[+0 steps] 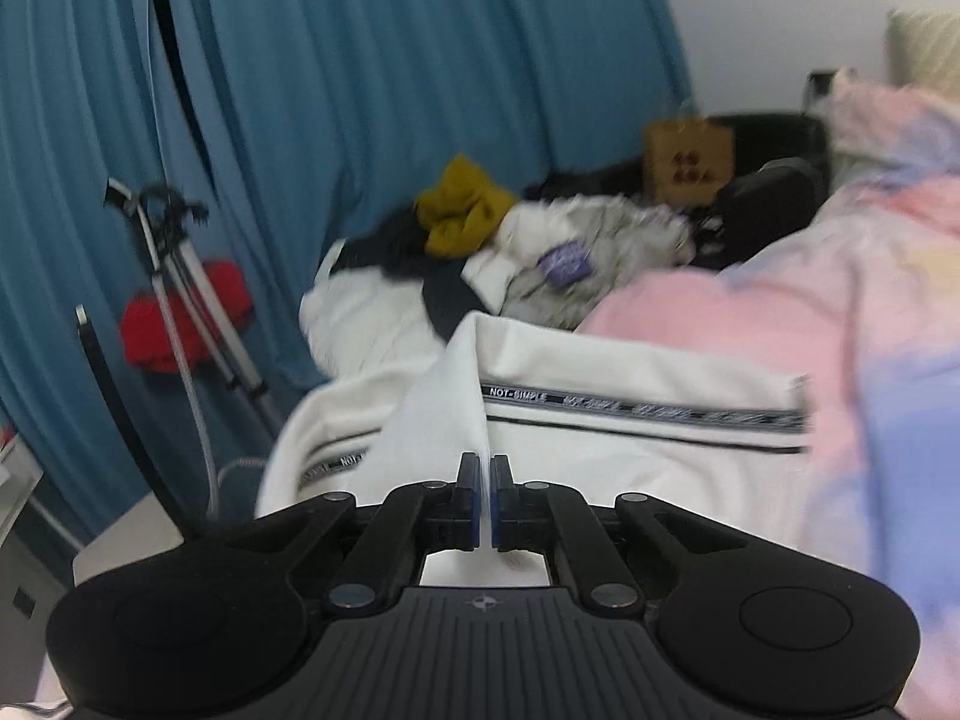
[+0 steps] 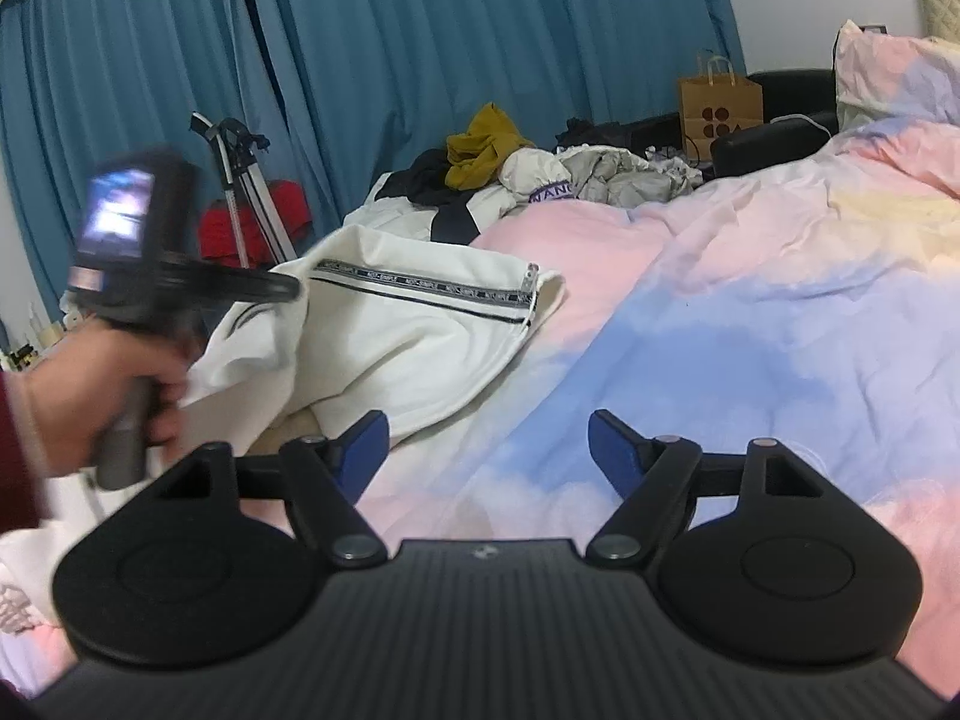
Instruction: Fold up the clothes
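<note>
A white garment (image 1: 600, 378) with a black "NOT-SIMPLE" stripe lies on the pastel bed cover (image 1: 840, 312). My left gripper (image 1: 486, 480) is shut on a raised fold of this garment. The garment also shows in the right wrist view (image 2: 420, 324), left of centre. The left gripper (image 2: 288, 288) is seen there too, blurred, held by a hand at the garment's left edge. My right gripper (image 2: 489, 450) is open and empty above the bed cover (image 2: 750, 312), just right of the garment's near edge.
A heap of clothes (image 2: 540, 174) with a mustard piece (image 2: 480, 147) lies at the bed's far end. A brown paper bag (image 2: 720, 108) and a dark case (image 2: 774, 144) stand behind. Blue curtains (image 2: 420, 30), a tripod (image 2: 246, 192) and a red item (image 2: 282, 204) are at left.
</note>
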`<state>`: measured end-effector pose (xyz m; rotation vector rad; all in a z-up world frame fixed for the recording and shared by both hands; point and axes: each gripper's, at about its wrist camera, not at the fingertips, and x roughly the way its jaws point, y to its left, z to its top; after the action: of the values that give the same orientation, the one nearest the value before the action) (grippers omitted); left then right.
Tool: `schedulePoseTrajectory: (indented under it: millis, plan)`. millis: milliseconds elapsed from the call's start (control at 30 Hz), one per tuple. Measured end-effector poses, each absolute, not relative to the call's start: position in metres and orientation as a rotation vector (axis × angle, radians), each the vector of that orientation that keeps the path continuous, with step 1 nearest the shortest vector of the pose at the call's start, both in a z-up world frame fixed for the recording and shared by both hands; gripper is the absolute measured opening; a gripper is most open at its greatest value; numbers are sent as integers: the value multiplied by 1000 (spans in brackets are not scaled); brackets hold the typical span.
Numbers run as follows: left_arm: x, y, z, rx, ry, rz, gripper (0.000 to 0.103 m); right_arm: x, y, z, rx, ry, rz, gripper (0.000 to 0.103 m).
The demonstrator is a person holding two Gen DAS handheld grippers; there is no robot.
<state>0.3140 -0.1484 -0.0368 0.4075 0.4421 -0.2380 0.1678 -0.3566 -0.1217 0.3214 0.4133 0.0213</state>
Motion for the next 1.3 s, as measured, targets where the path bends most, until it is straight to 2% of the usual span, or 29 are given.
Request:
schedulePoseTrajectory:
  millis: [233, 500, 633, 833, 1000, 1100, 1167, 1200, 1300]
  plan:
    - [189, -104, 4, 333, 398, -346, 3, 151, -362, -107, 425, 365, 96, 70]
    - [66, -42, -30, 174, 493, -388, 3, 143, -389, -125, 855, 446, 252, 71]
    - [59, -7, -54, 18, 649, -317, 3, 152, -398, -138, 990, 488, 245, 71]
    - [61, 14, -49, -86, 657, -285, 3, 202, -420, -156, 1155, 572, 193, 70]
    - [70, 16, -54, -127, 670, -275, 3, 247, -440, -179, 1109, 623, 97, 68]
    - [74, 16, -57, -135, 679, -266, 3, 272, -443, -194, 1066, 652, 95, 56]
    - [77, 15, -61, -136, 684, -264, 4, 284, -443, -198, 1043, 638, 122, 31]
    - [78, 16, -62, -145, 686, -266, 4, 287, -444, -197, 1025, 617, 133, 25]
    - [82, 15, -65, -161, 688, -273, 4, 296, -443, -192, 980, 565, 173, 22]
